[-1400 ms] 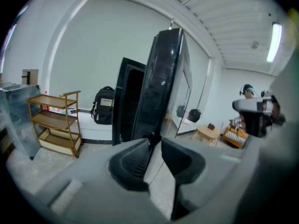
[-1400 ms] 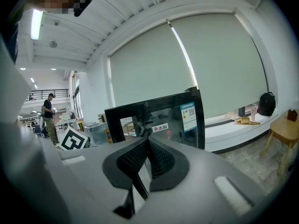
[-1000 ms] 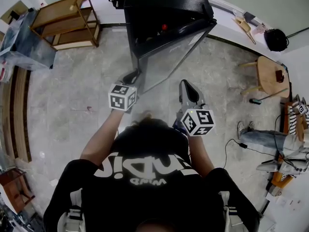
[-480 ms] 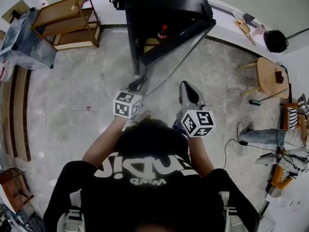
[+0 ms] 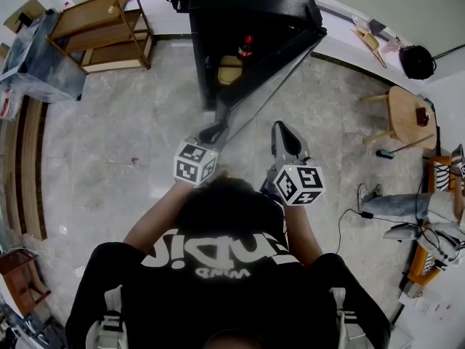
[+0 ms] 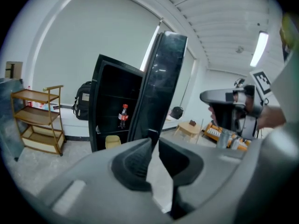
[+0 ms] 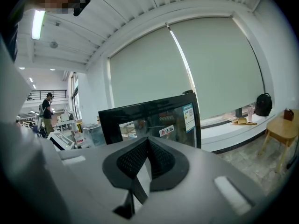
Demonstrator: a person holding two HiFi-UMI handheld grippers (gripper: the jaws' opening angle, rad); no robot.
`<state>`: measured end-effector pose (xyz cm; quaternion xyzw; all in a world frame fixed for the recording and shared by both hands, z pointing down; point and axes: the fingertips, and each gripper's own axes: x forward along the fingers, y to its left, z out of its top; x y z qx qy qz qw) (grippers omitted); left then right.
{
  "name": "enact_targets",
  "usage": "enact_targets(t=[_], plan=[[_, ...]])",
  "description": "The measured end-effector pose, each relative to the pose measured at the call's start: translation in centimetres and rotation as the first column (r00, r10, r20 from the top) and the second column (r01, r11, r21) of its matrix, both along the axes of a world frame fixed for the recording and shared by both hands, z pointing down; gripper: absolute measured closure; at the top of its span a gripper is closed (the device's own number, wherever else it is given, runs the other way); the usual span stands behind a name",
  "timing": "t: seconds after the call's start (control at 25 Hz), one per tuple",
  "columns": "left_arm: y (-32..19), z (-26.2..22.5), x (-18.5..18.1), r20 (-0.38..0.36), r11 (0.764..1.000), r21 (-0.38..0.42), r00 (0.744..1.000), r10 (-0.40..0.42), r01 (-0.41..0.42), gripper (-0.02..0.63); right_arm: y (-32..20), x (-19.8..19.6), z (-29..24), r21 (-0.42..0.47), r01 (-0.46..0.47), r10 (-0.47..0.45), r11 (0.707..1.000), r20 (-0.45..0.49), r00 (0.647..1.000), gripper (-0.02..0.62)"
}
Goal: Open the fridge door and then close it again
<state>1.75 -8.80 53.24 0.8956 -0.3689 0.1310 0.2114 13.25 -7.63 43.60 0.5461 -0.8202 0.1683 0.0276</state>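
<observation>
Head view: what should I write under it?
Black fridge with door open, bottle inside, seen from above.

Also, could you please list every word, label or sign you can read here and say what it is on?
"志高", as best I can tell: white sticker on the fridge door.
Blue-topped label on the same door: too small to read.
Label on the red-capped bottle: too small.
White print on the person's shirt: upside down, partly hidden, unreadable.

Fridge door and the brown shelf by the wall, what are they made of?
The fridge door is probably glass in a black frame: glossy, mirroring the room. The shelf looks like light wood: brown, matt, thin posts, flat boards.
</observation>
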Motion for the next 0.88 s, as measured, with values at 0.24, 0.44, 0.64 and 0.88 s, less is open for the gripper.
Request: enact_targets(t=[0.24,0.44,0.64,0.88], plan=[[1.1,0.1,1.0,0.000,0.999,0.002,0.999,0.035,-0.035,0.561,-0.3,-0.4,0.1,0.000,0.004,-0.004,1.000,0.003,1.000,0.597],[2.0,0.2,1.7,0.001,0.998,0.002,0.998,0.060,-0.060,0.563,-0.4,-0.6,0.2,0.001,0.007,-0.007,1.000,0.004,1.000,0.597],[1.9,0.3,1.8,0.004,0.998,0.008,0.998,0.062,-0.062,0.565,-0.5,-0.4,0.2,0.002,0.002,-0.002,1.000,0.002,1.000,0.597],[1.2,0.3,1.1,0.009,0.999,0.007,0.999,0.044,-0.044,0.561,-0.7,-0.5,0.3,-0.001,-0.001,0.001,1.000,-0.001,1.000,0.597]])
